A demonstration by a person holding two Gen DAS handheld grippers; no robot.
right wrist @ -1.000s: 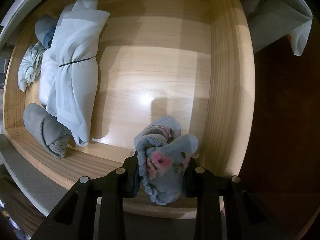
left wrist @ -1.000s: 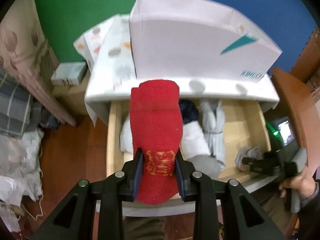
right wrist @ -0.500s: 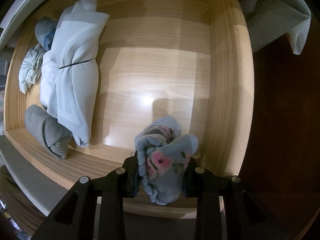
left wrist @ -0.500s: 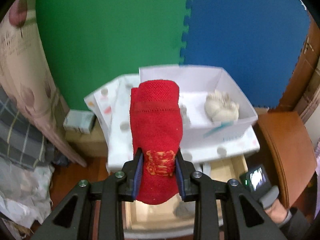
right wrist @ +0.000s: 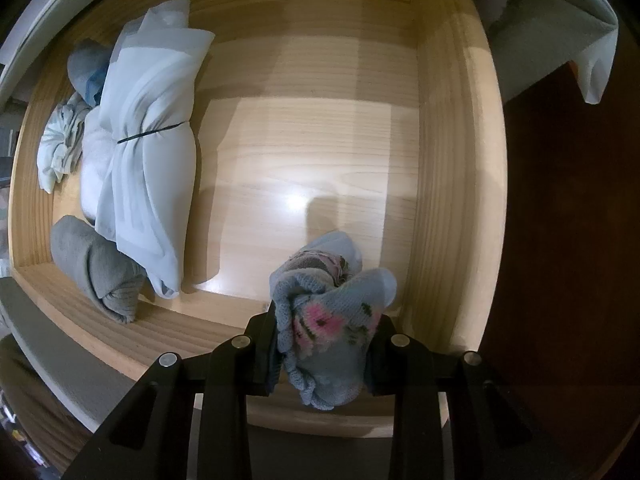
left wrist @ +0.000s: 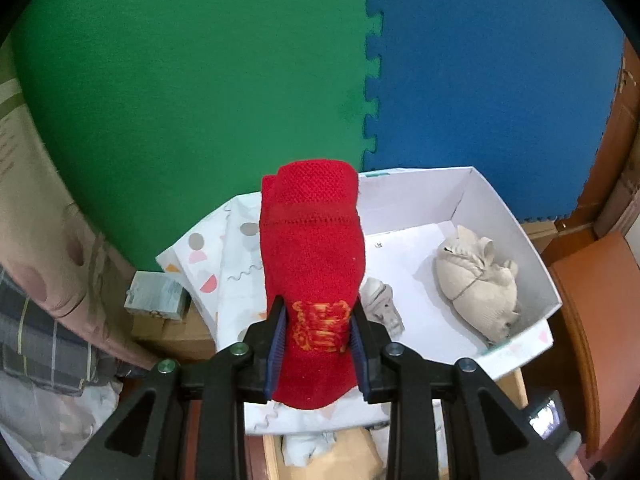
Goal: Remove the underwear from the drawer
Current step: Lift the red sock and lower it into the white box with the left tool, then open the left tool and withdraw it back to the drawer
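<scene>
While the left gripper (left wrist: 318,330) is pointing toward the green and blue foam wall (left wrist: 280,80), its two fingers are clamping a rolled red garment (left wrist: 314,264) between the blue pads (left wrist: 279,344). That roll is standing lengthwise along the fingers, its yellow embroidered patch sitting right at the pinch line, most of its length projecting past the fingertips and a short end bulging back toward the camera. Beyond it, a white box (left wrist: 500,208) is sitting on a patterned cloth (left wrist: 224,256), and it is holding a beige bundle (left wrist: 478,284) and a smaller pale grey bundle (left wrist: 382,306). Below the box, a strip of the drawer is showing.

Right gripper (right wrist: 324,344) is pointing straight down into the wooden drawer (right wrist: 452,184). Its fingers are gripping a light blue floral bundle (right wrist: 332,320), pinched across its middle, the free end spilling forward over the drawer's near right corner. Whether the bundle is touching the drawer floor cannot be told. Well apart on the left side, a tied white bundle (right wrist: 148,148), a grey roll (right wrist: 98,268) touching its near end, and further pale pieces (right wrist: 60,148) are lying.
</scene>
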